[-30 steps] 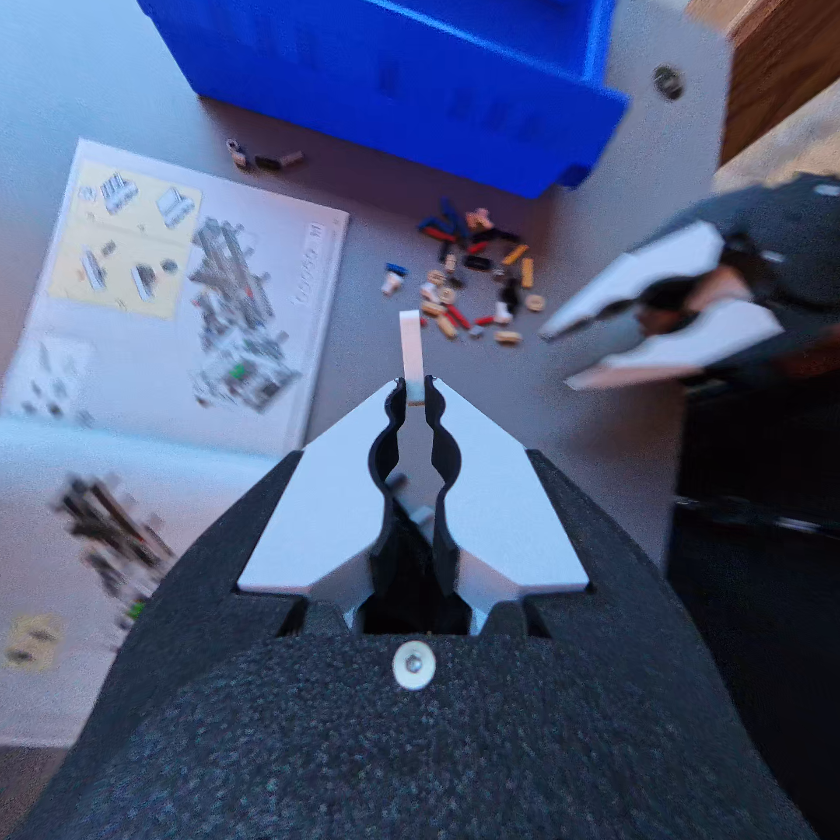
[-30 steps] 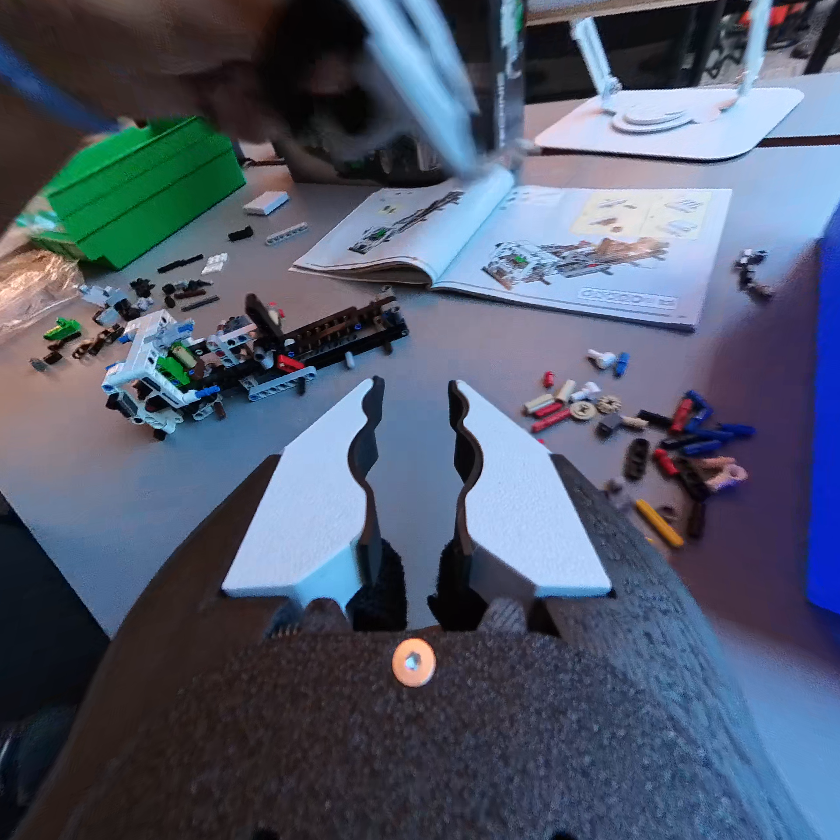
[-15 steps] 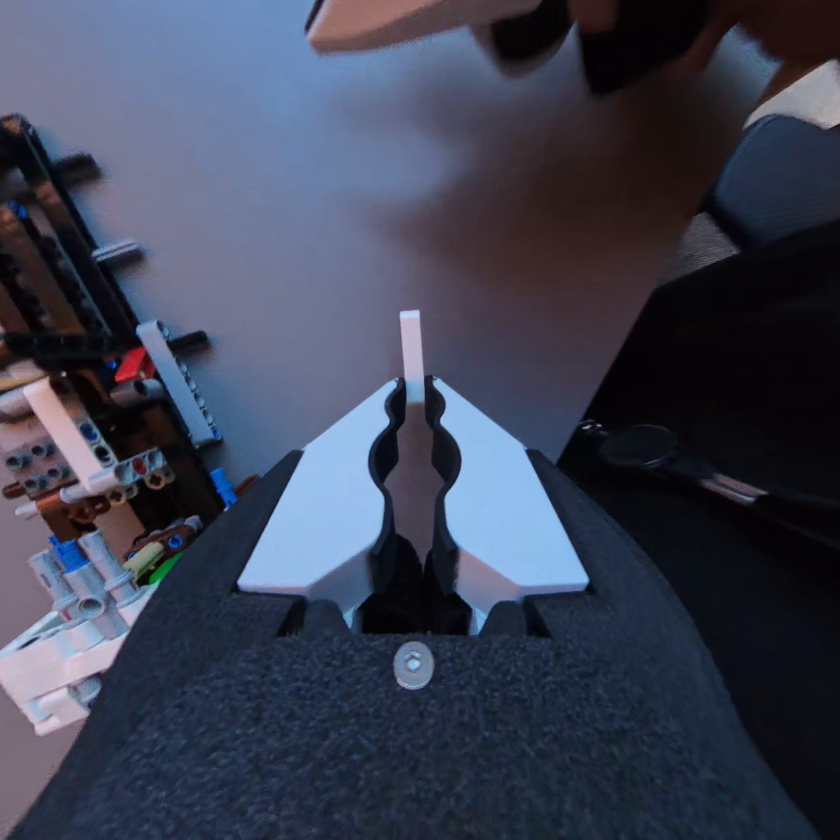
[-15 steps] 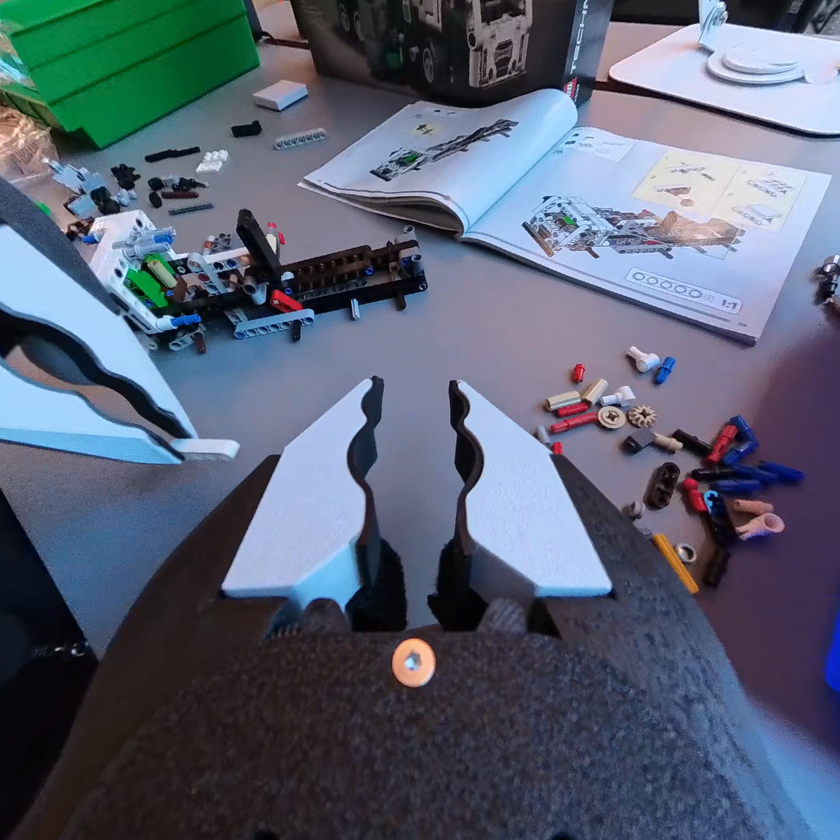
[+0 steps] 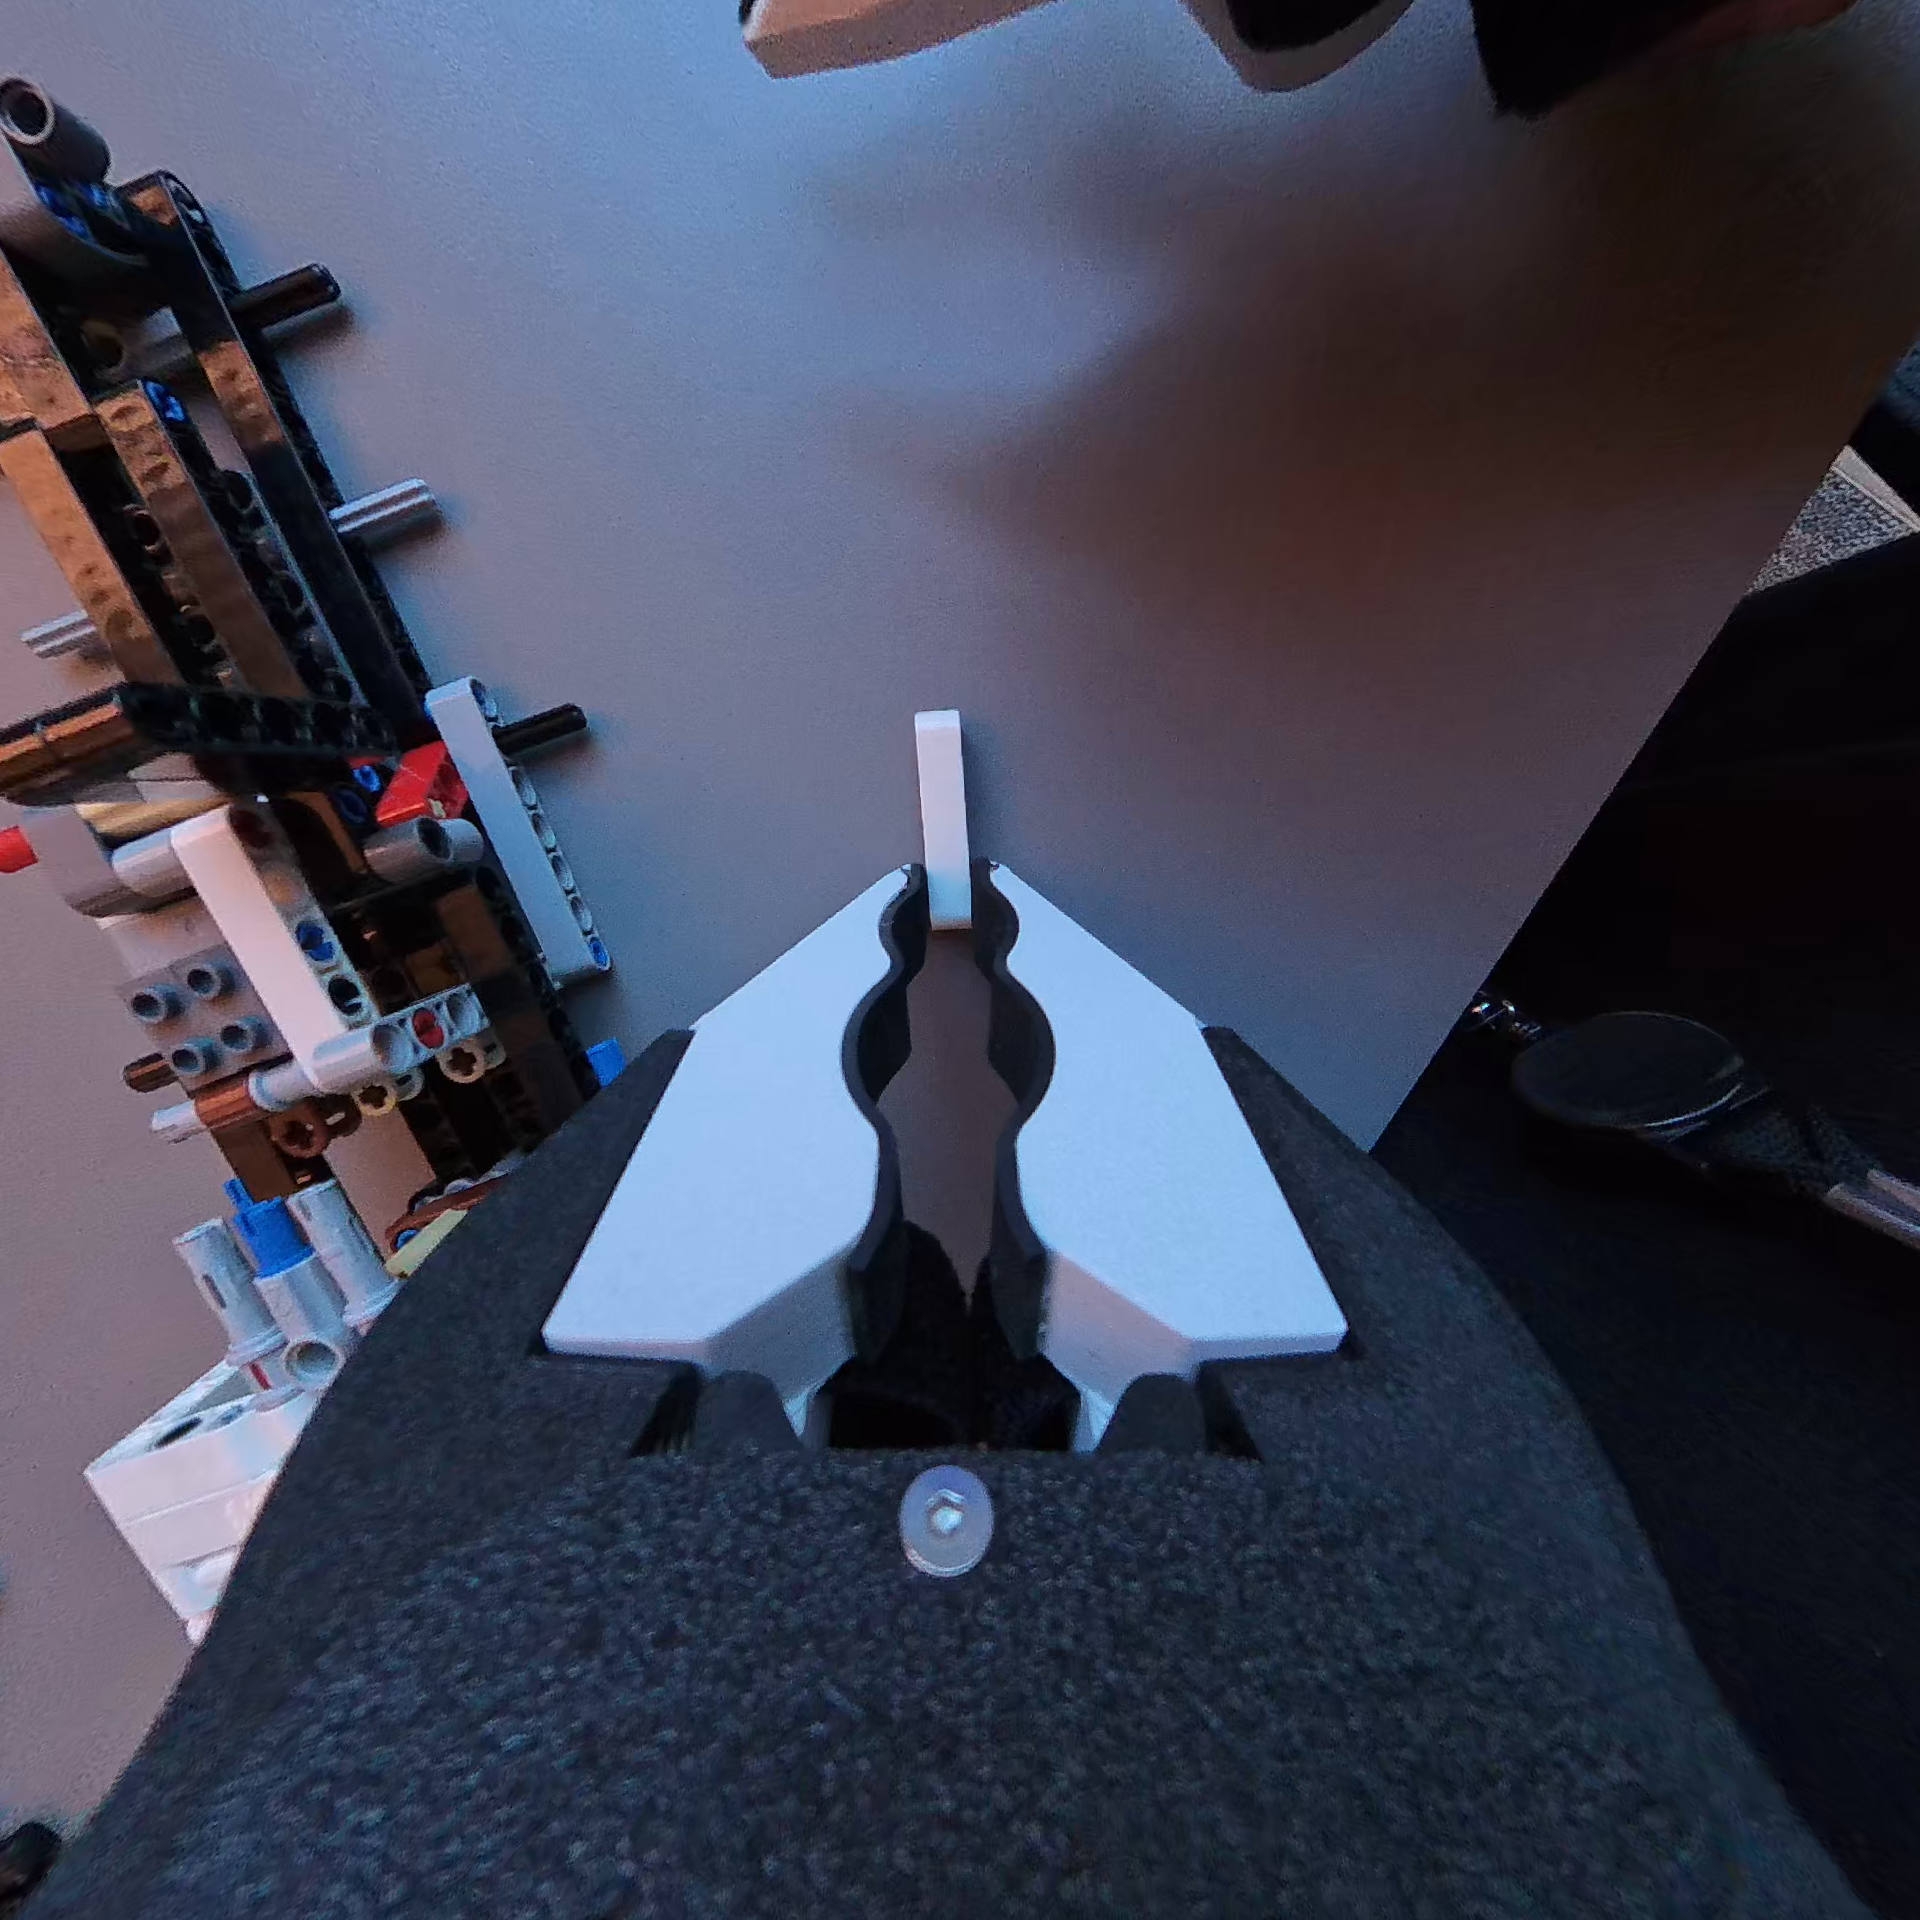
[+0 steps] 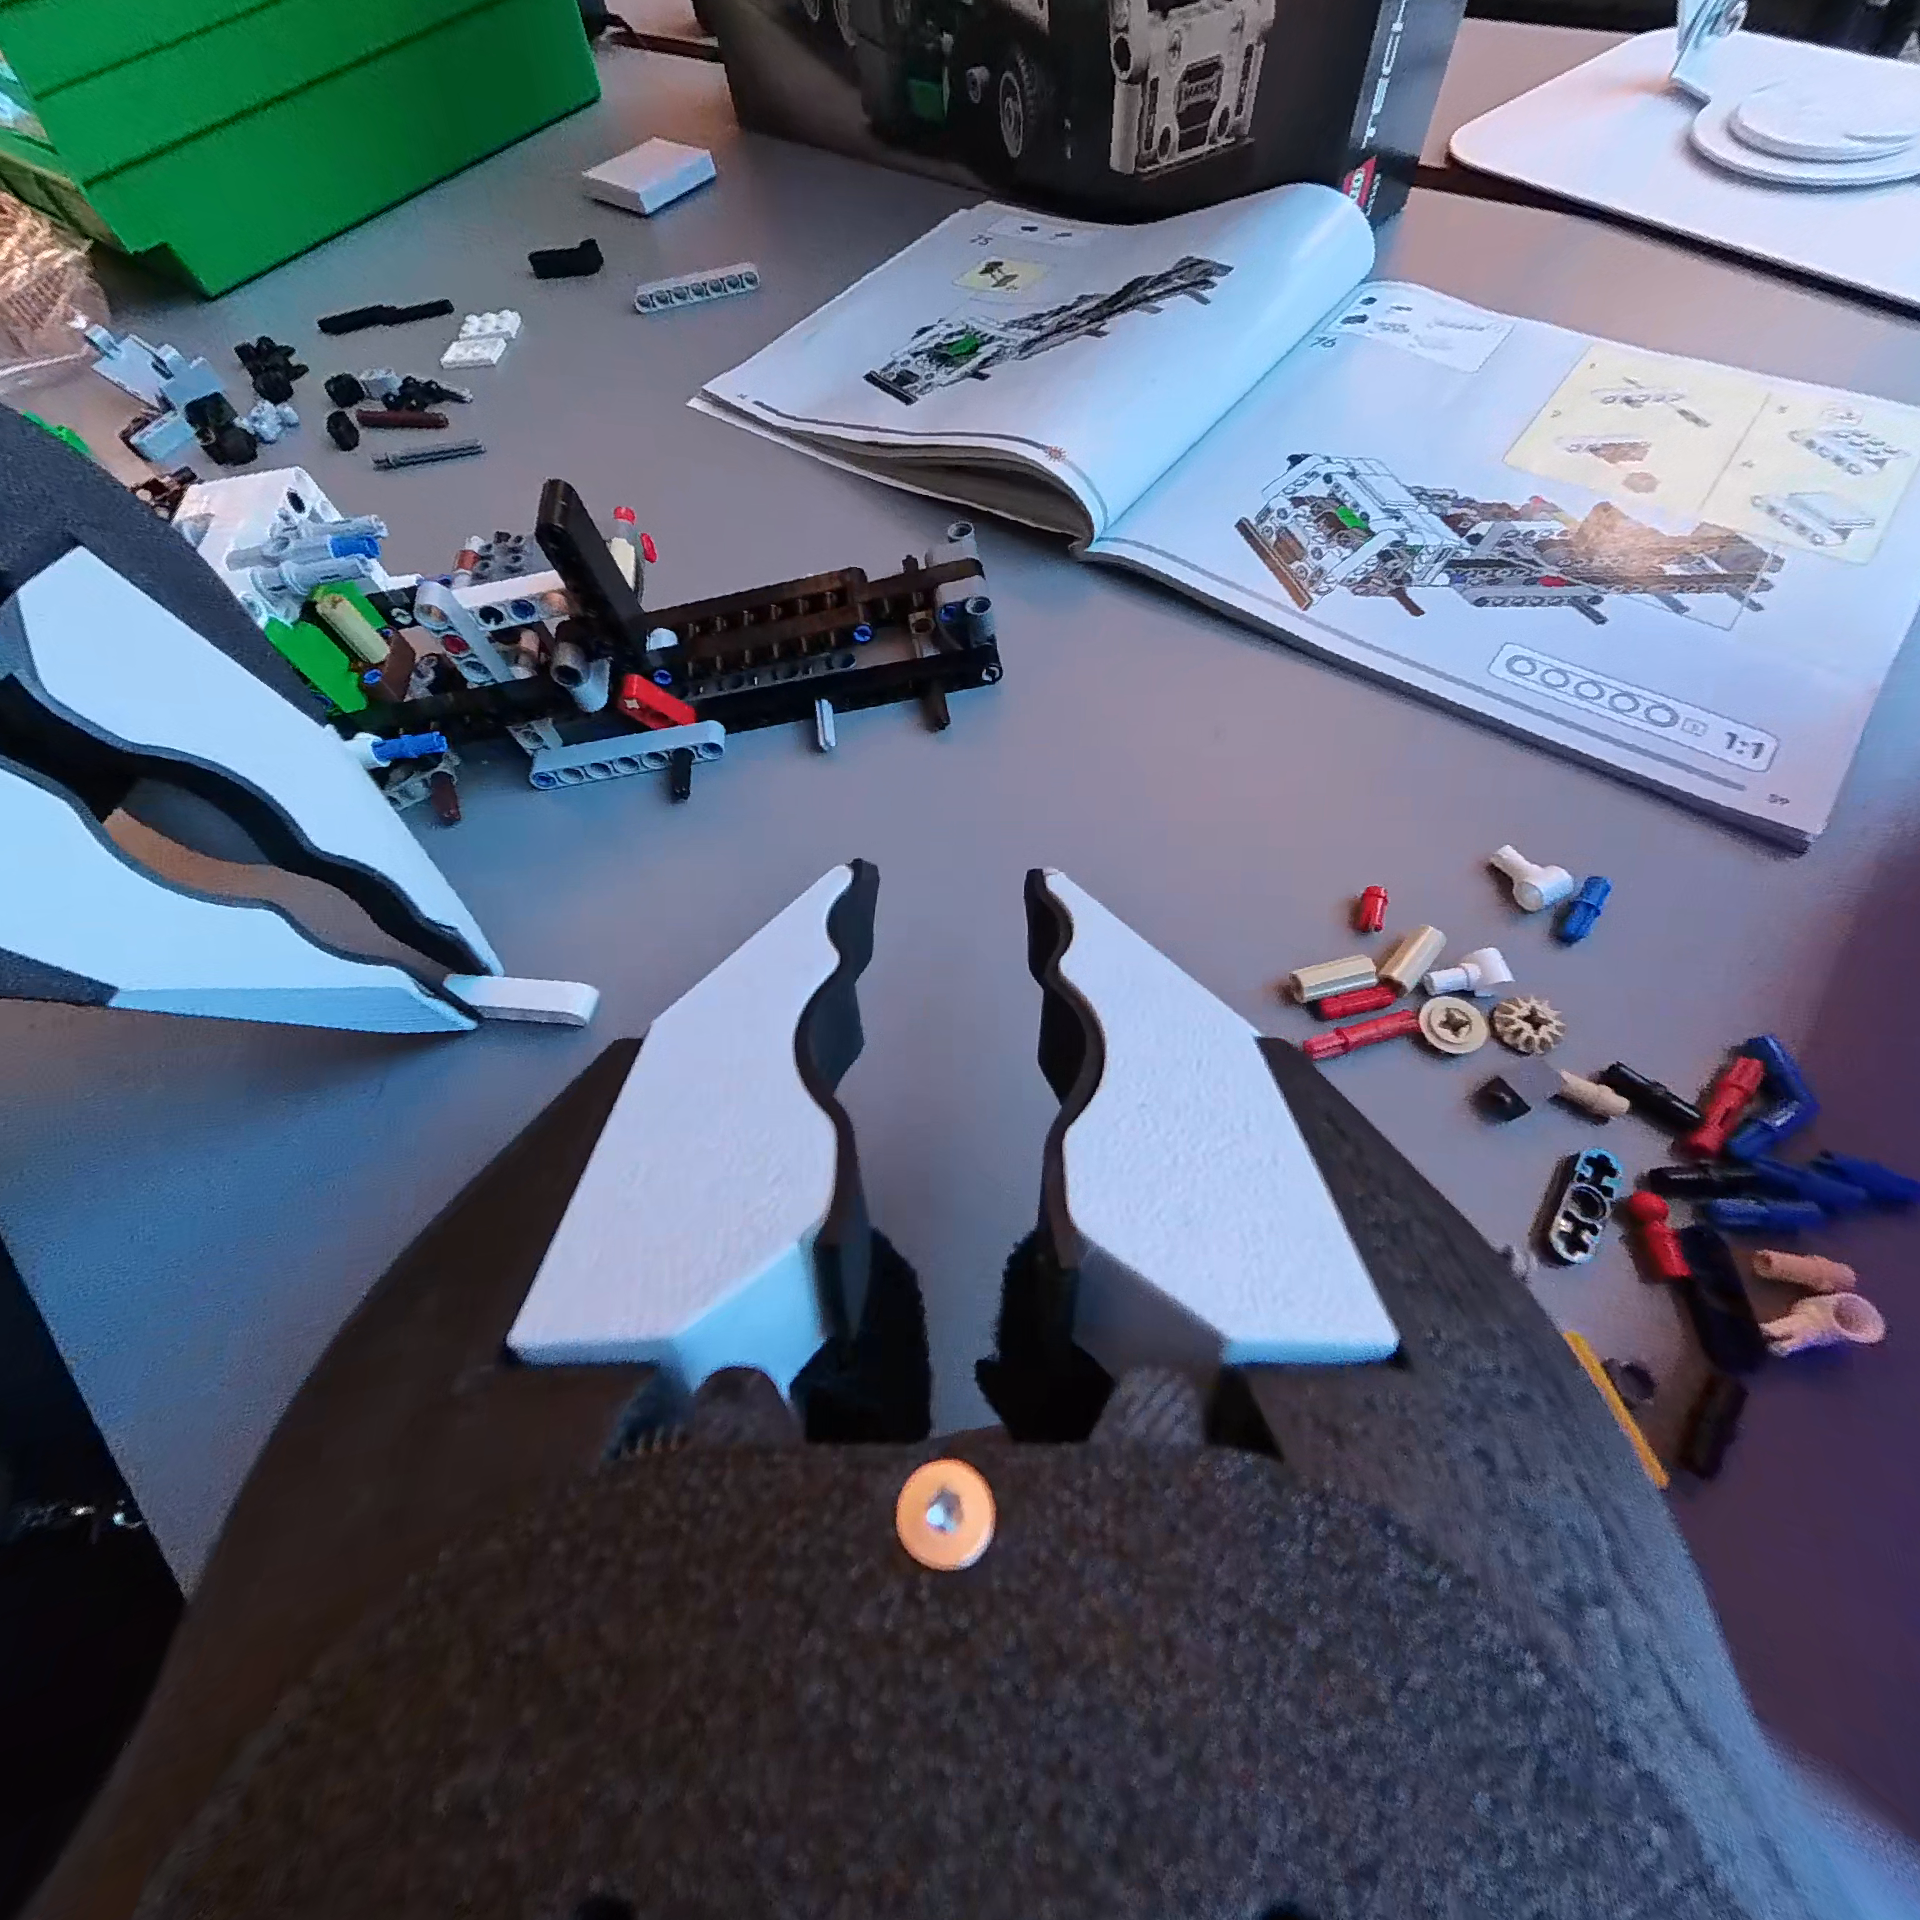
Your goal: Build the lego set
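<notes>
Where the right wrist view begins, at the bottom centre of the frame, the right tool (image 6: pixel 951 883) hangs over the grey bench (image 6: pixel 1143 790) with its jaws apart and nothing between them. At the left edge of that frame the left tool (image 6: pixel 457 992) lies low over the bench, its tips clamped on a flat white lego beam (image 6: pixel 530 1000) that sticks out toward the frame centre. The left wrist view shows the same grip: the left tool (image 5: pixel 948 883) pinches the white lego beam (image 5: pixel 940 800) at its near end, and the piece stands up the frame past the tips.

To the right of the open tool, at mid-right of the frame, a scatter of small loose pins (image 6: pixel 1621 1101) in red, blue, black and tan lies on the bench. Farther up, left of centre, sits the half-built lego chassis (image 6: pixel 665 644), long and dark with white and grey parts at its left end; in the left wrist view the same lego chassis (image 5: pixel 239 790) fills the left edge. Beyond it, right of centre, an open instruction booklet (image 6: pixel 1299 468) lies flat. At upper left more small parts (image 6: pixel 343 384) are strewn before a green bin (image 6: pixel 270 114), and a dark set box (image 6: pixel 1060 83) stands at the top centre.
</notes>
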A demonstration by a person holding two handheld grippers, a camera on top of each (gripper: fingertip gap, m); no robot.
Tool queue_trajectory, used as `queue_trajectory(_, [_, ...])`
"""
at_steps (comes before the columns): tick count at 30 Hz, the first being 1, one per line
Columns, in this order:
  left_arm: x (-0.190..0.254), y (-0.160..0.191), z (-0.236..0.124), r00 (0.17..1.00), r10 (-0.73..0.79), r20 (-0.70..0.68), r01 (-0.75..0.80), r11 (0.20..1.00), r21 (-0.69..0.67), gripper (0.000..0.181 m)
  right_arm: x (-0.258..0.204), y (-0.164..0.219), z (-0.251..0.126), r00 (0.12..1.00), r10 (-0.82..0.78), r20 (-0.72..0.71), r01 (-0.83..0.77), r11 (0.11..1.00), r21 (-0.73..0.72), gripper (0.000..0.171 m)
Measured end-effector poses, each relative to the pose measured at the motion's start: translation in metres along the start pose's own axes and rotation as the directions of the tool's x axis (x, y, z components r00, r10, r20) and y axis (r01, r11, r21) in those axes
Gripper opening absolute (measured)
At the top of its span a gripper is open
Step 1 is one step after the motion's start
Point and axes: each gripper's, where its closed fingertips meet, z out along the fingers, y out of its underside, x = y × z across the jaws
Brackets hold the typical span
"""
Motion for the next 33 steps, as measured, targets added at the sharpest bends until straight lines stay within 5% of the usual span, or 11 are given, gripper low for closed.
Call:
queue_trajectory(1, [0.0,0.0,0.0,1.0,0.002,0.002,-0.002,1.0,-0.001,0.007,0.0,0.0,0.0,1.0,-0.002,0.0,0.002,1.0,-0.002,0.029])
queue_trajectory(10, [0.0,-0.007,-0.012,1.0,-0.003,0.014,0.002,0.998,0.067,0.028,-0.001,0.0,0.0,1.0,0.003,0.007,-0.003,1.0,-0.002,0.029])
queue_trajectory(15, [0.013,-0.031,-0.078,0.99,-0.037,-0.137,0.085,0.929,0.361,0.045,-0.005,0.0,0.003,1.0,-0.007,0.016,0.007,1.0,-0.005,0.028])
queue_trajectory(18, [-0.024,-0.014,-0.111,0.99,-0.14,-0.009,0.128,0.877,0.462,0.063,-0.008,-0.001,0.006,1.0,-0.009,0.023,0.009,1.0,-0.008,0.028])
queue_trajectory(20, [-0.052,0.01,-0.113,0.971,-0.199,0.136,0.114,0.877,0.468,0.082,-0.01,-0.002,0.008,0.999,-0.008,0.031,0.009,1.0,-0.009,0.028])
queue_trajectory(22, [-0.06,0.025,-0.102,0.958,-0.249,0.141,0.16,0.874,0.458,0.102,-0.012,-0.003,0.01,0.999,-0.011,0.038,0.011,1.0,-0.01,0.028])
queue_trajectory(27, [-0.069,0.03,-0.071,0.935,-0.347,0.076,0.269,0.832,0.485,0.1,-0.016,-0.005,0.015,0.999,-0.037,0.036,0.037,0.999,-0.023,0.028])
queue_trajectory(33, [-0.082,0.037,-0.06,0.948,-0.294,0.126,0.213,0.875,0.434,0.086,-0.012,-0.012,0.015,0.997,-0.074,0.0,0.074,0.997,-0.026,0.028])
